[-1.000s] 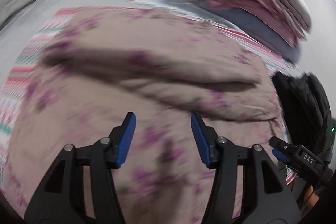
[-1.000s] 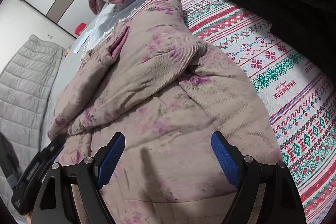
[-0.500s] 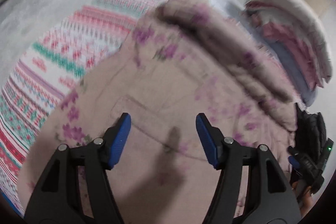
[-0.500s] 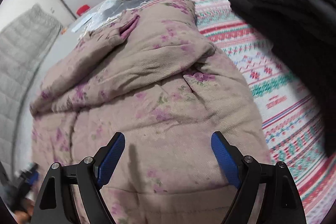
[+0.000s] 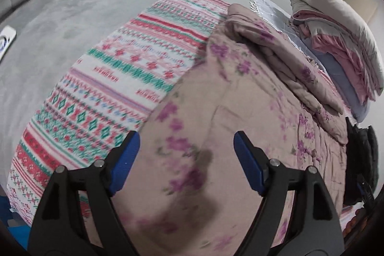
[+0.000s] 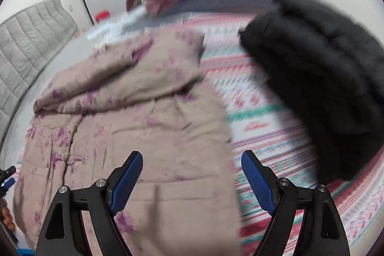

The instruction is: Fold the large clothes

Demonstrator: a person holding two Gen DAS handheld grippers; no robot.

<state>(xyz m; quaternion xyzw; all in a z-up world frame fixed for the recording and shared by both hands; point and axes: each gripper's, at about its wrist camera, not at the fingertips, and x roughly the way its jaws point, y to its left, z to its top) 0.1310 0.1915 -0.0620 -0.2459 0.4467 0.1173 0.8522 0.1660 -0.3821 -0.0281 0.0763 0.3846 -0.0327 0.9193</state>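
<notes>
A large beige padded garment with purple flowers (image 5: 240, 112) lies on a patterned red, green and white blanket (image 5: 115, 88), its sleeves folded across its upper part. My left gripper (image 5: 186, 152) is open and empty, just above the garment's left lower part near its edge. In the right wrist view the same garment (image 6: 134, 112) fills the left and middle. My right gripper (image 6: 192, 172) is open and empty above the garment's right lower edge, where it meets the blanket (image 6: 276, 136).
A black puffy jacket (image 6: 324, 78) lies on the blanket to the right of the garment. A stack of folded pink, beige and blue bedding (image 5: 340, 23) stands behind. A grey carpet (image 5: 60, 16) and a grey quilted cushion (image 6: 28, 40) lie to the left.
Both grippers have swung outward: the left toward the garment's left edge, the right toward its right edge and the black jacket. Both stay open and empty.
</notes>
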